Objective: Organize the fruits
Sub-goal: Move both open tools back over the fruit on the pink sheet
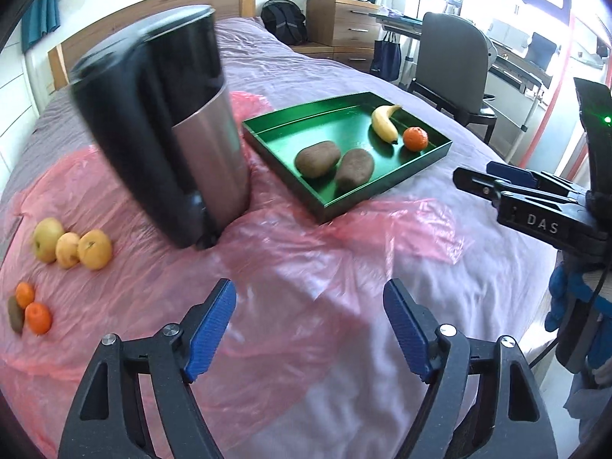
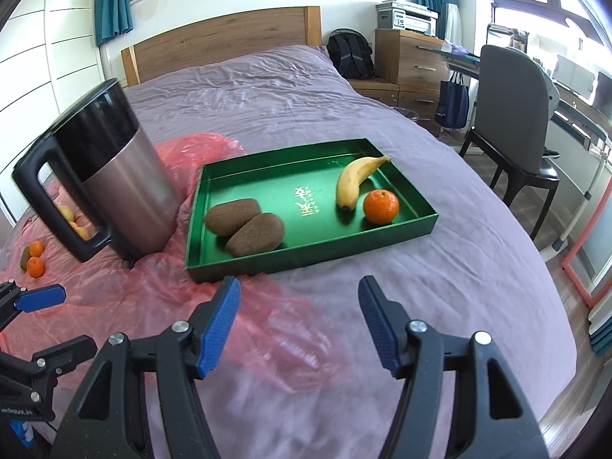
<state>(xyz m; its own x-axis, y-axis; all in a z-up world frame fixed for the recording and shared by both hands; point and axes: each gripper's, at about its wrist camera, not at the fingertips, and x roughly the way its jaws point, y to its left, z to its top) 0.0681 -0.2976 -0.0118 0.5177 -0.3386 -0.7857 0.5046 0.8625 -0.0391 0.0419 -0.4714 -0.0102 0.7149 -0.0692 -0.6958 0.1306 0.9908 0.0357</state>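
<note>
Fruits lie in two groups on the bed, some already in a green tray point(image 2: 237, 176) and some loose on a pink plastic sheet point(image 1: 306, 267).

Nearest, the left gripper point(image 1: 310, 329) has its blue pads spread apart with nothing between them; below it is only the pink sheet. The right gripper point(image 2: 298, 321) is also spread wide and empty, hovering over the sheet's edge and the purple bedcover point(image 2: 459, 267).

Just ahead of the right gripper sits the tray. In its near left part two brown kiwis point(image 2: 244, 225) lie touching each other. Farther ahead and to the right, a banana point(image 2: 355, 181) lies with a tangerine point(image 2: 380, 206) just beside it; whether the two touch I cannot tell.

Ahead and to the left of the right gripper, beside the tray, a steel kettle point(image 2: 126, 191) with a black handle stands tilted on the sheet. From the left gripper it looms straight ahead and a little to the left.

Far to the left of the left gripper, well apart from the tray, lie the loose fruits: a pale green apple point(image 1: 46, 239) and two yellow fruits point(image 1: 82, 249) in a row, and nearer, two small tangerines point(image 1: 32, 306) with a small kiwi point(image 1: 15, 313) beside them.

A gloved hand point(image 1: 573, 306) carries the right gripper at the right edge of the left wrist view.
</note>
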